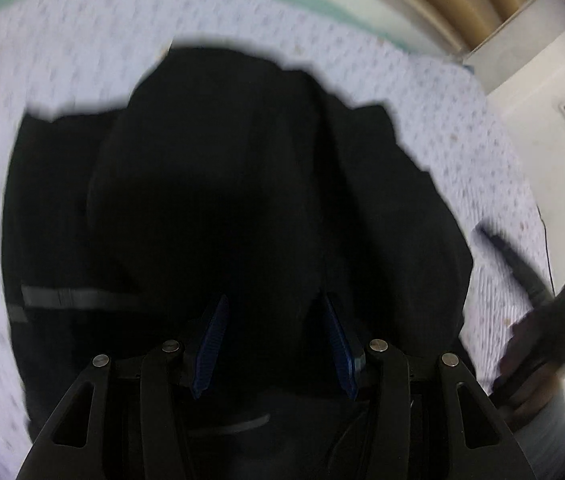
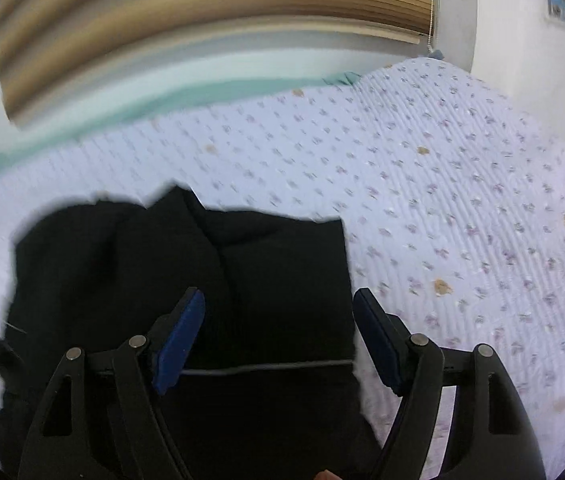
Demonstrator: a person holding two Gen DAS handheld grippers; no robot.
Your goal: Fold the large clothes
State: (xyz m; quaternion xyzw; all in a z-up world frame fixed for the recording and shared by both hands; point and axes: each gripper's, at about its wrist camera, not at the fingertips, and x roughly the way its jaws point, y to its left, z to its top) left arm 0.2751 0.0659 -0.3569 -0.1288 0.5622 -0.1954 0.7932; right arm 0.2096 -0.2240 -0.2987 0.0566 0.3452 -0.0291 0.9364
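Both pairs of blue ribbed jaw pads stand apart with nothing pinched. The left gripper point(image 1: 274, 344), low centre of its view, is part open over the black, soft, matte garment point(image 1: 222, 200), whose cloth shows between the pads but is not pressed. The right gripper point(image 2: 278, 340) gapes wider, one pad over the garment's right edge, the other over the pale lilac ribbed bedspread with small floral sprigs point(image 2: 462, 200). The garment lies folded in thick, rounded layers across the middle of both views, a grey strip along its lower part. My judgement: black on black hides the layer edges, so a pinch could take too few layers or catch the bedspread, and the slack folds could slide open when lifted.
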